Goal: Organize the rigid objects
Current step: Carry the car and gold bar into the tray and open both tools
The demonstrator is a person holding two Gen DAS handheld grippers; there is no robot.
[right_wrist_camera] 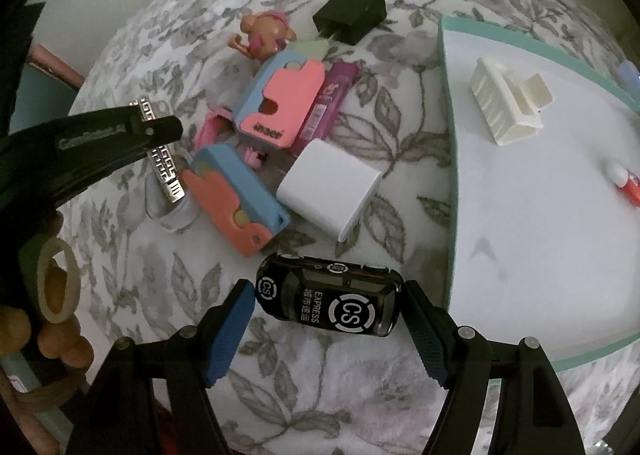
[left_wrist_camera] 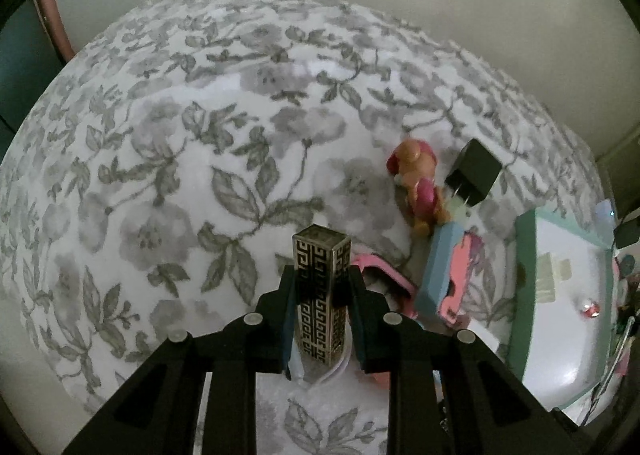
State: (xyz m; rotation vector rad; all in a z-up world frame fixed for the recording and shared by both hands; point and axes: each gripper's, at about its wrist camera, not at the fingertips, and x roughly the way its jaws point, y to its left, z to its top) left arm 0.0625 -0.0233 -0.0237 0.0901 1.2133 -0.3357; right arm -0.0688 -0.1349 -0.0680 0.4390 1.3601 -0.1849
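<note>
My left gripper [left_wrist_camera: 322, 287] is shut on a tall gold-and-black patterned block [left_wrist_camera: 322, 275], held upright above the floral cloth; it also shows in the right wrist view [right_wrist_camera: 166, 159], gripped by the left gripper's fingers [right_wrist_camera: 156, 131]. My right gripper [right_wrist_camera: 330, 315] is open, its blue pads either side of a black toy car [right_wrist_camera: 328, 301] marked "CS EXPRESS" that lies on the cloth. The pads stand close to the car's ends; contact is unclear.
A teal-rimmed white tray [right_wrist_camera: 450, 183] on the right holds a cream plastic piece [right_wrist_camera: 506, 103] and a red-white item [right_wrist_camera: 626, 183]. On the cloth lie a white cube [right_wrist_camera: 330, 187], two blue-and-pink boxes [right_wrist_camera: 240, 199], a purple pack [right_wrist_camera: 328, 103], a dog figure [right_wrist_camera: 264, 33] and a black charger [right_wrist_camera: 350, 15].
</note>
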